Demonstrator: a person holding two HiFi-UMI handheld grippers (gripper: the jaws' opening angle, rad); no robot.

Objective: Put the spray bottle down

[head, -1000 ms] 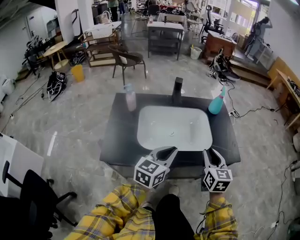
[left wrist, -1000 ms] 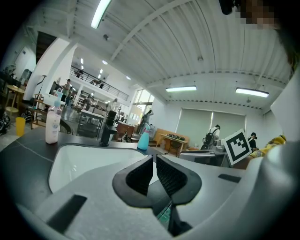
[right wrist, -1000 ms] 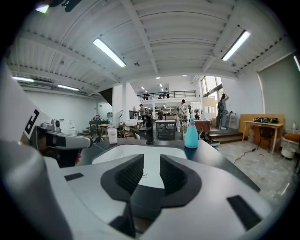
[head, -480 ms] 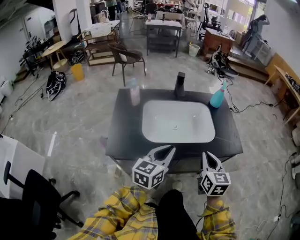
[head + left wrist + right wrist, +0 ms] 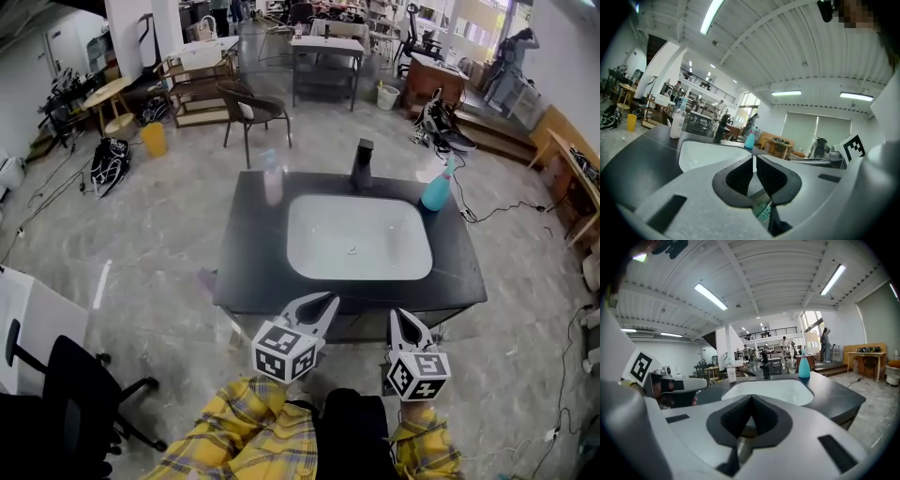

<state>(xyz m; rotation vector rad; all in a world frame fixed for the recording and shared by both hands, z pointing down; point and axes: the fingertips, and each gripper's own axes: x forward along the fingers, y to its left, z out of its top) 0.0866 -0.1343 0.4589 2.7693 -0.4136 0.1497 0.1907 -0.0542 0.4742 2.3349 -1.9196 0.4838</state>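
Note:
The teal spray bottle (image 5: 437, 191) stands upright at the back right corner of the black table (image 5: 244, 272), beside the white sink basin (image 5: 359, 237). No gripper touches it. It also shows far ahead as the spray bottle (image 5: 749, 139) in the left gripper view and the spray bottle (image 5: 804, 367) in the right gripper view. My left gripper (image 5: 319, 305) hovers at the table's near edge, its jaws together and empty. My right gripper (image 5: 407, 323) hangs just short of that edge, shut on nothing. The left gripper (image 5: 754, 158) and right gripper (image 5: 751, 397) both point level across the basin.
A clear bottle (image 5: 273, 182) stands at the table's back left and a black faucet (image 5: 362, 161) behind the basin. Chairs, desks and cables fill the floor beyond. An office chair (image 5: 66, 394) sits at my near left. People stand in the far background.
Both grippers have drawn back from the basin toward my body, past the table's near edge. The right gripper's jaws have closed with nothing between them. The spray bottle has not moved.

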